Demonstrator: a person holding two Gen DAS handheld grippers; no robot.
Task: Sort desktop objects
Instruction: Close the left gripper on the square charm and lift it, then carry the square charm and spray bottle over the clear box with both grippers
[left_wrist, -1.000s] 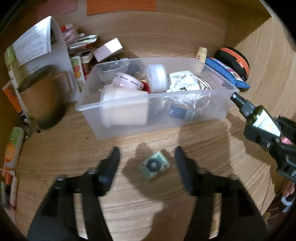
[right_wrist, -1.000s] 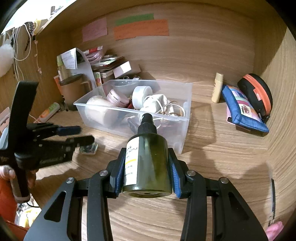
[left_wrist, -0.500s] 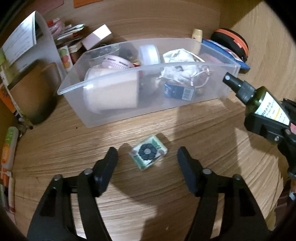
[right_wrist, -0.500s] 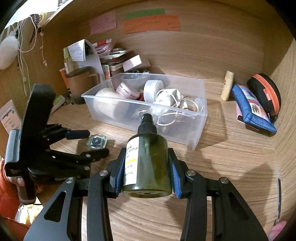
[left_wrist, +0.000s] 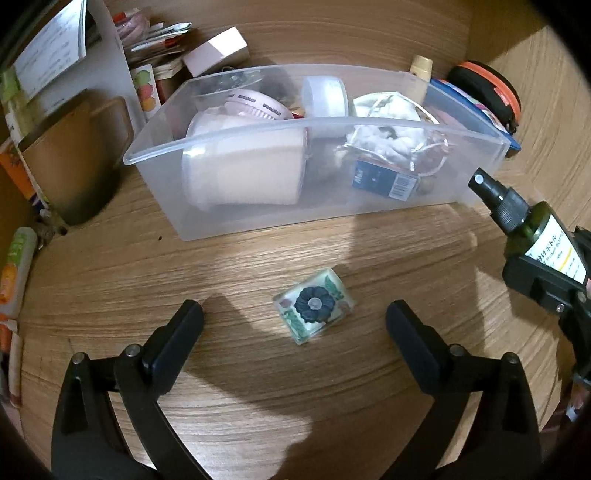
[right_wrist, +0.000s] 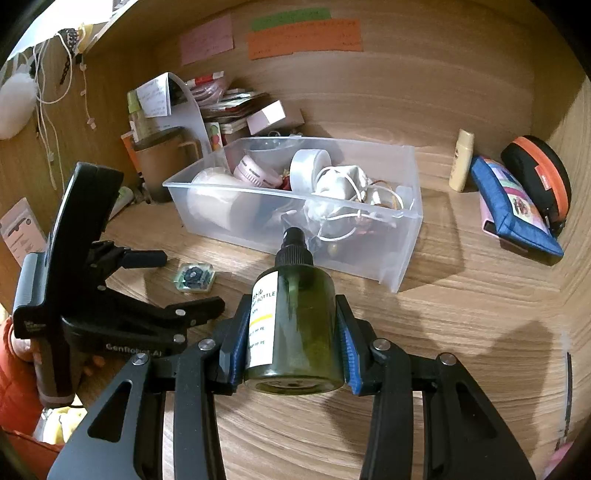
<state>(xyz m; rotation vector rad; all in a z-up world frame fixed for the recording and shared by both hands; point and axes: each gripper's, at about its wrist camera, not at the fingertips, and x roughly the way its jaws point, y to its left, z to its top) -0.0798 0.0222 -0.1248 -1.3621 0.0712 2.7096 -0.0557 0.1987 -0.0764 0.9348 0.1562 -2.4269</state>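
A small clear block with a dark flower (left_wrist: 314, 305) lies flat on the wooden desk, also in the right wrist view (right_wrist: 194, 277). My left gripper (left_wrist: 293, 321) is open, its fingers on either side of the block and slightly nearer than it, not touching. My right gripper (right_wrist: 291, 332) is shut on a dark green spray bottle (right_wrist: 293, 325), held off the desk; it shows at the right of the left wrist view (left_wrist: 532, 229). A clear plastic bin (left_wrist: 369, 218) holding a cup, tape roll, white pouch and blue box stands beyond the block.
A brown mug (right_wrist: 162, 162) and a stack of papers and boxes (right_wrist: 229, 110) stand left of the bin. A cream tube (right_wrist: 461, 160), blue pouch (right_wrist: 517, 210) and black-orange case (right_wrist: 539, 177) lie at the right. Wooden walls enclose the back and right.
My left gripper has come down and forward, so the flower block now lies between its fingers. My right gripper holds the bottle steady while shifting slightly toward the bin.
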